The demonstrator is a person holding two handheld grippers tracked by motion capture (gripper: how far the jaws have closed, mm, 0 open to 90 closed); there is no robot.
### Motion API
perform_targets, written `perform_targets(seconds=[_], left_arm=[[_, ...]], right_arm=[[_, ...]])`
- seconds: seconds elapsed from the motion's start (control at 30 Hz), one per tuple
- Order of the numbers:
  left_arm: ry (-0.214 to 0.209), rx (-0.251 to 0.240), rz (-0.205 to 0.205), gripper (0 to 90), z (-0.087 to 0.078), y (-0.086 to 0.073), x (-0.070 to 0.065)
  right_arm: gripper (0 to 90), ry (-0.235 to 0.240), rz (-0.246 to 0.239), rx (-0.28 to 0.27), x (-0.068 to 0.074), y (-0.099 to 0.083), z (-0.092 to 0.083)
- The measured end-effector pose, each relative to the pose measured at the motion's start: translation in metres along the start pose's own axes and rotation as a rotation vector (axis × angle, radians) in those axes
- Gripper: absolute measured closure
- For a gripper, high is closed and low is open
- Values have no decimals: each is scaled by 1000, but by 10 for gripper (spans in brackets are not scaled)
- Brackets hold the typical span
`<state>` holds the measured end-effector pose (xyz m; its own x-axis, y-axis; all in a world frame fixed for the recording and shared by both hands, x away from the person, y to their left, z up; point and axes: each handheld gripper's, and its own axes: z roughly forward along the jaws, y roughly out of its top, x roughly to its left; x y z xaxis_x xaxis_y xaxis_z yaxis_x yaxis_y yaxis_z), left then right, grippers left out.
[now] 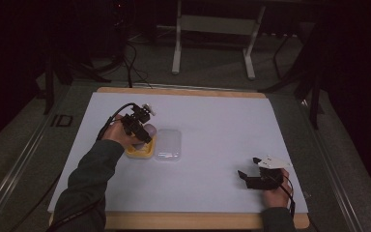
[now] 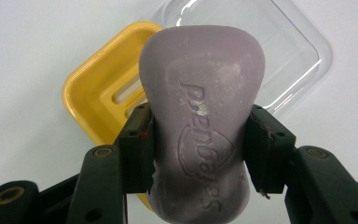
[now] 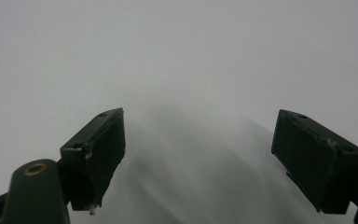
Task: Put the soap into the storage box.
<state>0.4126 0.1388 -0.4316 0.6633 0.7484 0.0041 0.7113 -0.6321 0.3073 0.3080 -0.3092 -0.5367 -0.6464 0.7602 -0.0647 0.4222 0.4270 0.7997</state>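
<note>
While gripped: soap (image 2: 200, 126) over dish (image 2: 98, 93)

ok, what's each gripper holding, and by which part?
Left gripper clamps the purple soap bar across its narrow waist. Right gripper is open, holding nothing.

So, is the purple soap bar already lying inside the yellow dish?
No, the soap bar is clamped between the left gripper fingers, raised above the yellow dish.
</note>
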Motion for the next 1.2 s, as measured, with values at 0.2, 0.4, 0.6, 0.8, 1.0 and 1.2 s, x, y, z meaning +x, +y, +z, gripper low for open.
perform_targets(seconds=[0.2,0.4,0.6,0.8,1.0,1.2], left_arm=[[-4,8,-17,499,5,2,3],[-2,32,-43,498,17,2,7],[0,51,-70,498,27,1,12],[-6,78,-86,497,40,-1,17],[-13,51,-133,413,42,-6,24],[-11,-47,-166,388,25,-13,28]], right_arm=[[171,0,0,1,0,0,0],[171,0,0,0,0,0,0],[171,0,0,1,0,0,0],[171,-3,-2,5,1,0,0],[171,-4,-4,6,1,0,1],[171,-5,-10,7,1,0,1]])
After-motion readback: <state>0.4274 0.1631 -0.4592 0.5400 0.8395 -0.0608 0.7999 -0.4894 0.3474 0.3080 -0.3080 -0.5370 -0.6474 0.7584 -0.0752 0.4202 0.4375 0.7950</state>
